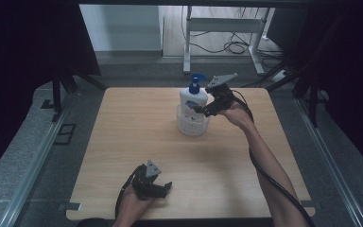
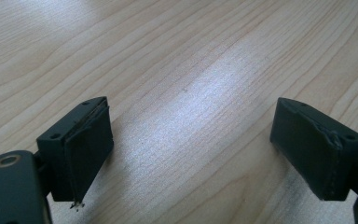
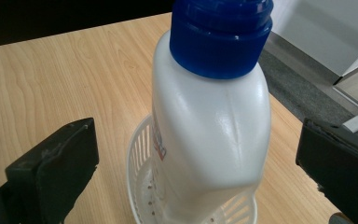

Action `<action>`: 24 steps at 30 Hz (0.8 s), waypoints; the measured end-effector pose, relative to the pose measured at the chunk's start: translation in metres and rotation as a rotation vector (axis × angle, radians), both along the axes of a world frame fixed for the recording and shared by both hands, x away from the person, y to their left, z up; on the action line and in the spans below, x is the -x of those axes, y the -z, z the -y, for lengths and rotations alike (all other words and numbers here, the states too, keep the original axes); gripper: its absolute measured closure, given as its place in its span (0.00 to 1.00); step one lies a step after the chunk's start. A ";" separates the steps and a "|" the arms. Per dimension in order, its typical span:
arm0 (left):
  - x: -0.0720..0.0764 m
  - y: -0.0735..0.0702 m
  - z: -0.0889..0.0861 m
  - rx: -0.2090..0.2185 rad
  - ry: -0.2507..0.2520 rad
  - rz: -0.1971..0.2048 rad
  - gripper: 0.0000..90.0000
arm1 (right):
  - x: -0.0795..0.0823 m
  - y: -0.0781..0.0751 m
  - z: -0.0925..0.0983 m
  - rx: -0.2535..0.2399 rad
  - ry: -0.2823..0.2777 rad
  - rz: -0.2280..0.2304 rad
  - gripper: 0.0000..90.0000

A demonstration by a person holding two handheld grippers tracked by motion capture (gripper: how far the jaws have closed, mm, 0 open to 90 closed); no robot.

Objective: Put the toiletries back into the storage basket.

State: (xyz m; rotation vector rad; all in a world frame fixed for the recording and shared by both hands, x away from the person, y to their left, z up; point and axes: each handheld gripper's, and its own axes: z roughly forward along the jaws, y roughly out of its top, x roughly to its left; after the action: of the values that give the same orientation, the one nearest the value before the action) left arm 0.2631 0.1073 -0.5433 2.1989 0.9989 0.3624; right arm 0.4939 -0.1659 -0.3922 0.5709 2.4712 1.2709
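Right gripper view: white pump bottle (image 3: 212, 126) upright in white basket (image 3: 142, 154), jaws of right gripper (image 3: 196, 163) spread wide, touching nothing. Back straight off, avoiding the blue collar. Left gripper (image 2: 191, 154) open, empty, over table (image 2: 177, 56).

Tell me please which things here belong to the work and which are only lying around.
Belong to the work:
- white bottle with blue pump, standing in the basket
- white basket
- right gripper, jaws open on either side of the bottle

Only lying around:
- left gripper, open, resting low on the table
- white frame and cables on the floor behind
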 end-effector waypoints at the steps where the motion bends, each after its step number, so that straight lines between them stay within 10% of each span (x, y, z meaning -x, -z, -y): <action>1: 0.000 0.000 0.000 0.000 0.000 0.000 0.14 | 0.001 0.000 0.000 0.002 0.002 0.002 0.00; 24: 0.000 0.000 0.000 -0.001 0.000 0.000 0.14 | 0.020 -0.008 0.012 0.008 0.044 0.012 0.00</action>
State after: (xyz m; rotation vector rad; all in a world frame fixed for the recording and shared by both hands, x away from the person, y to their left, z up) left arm 0.2632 0.1071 -0.5433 2.1996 0.9983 0.3629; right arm 0.4736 -0.1775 -0.3842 0.6098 2.4390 1.2445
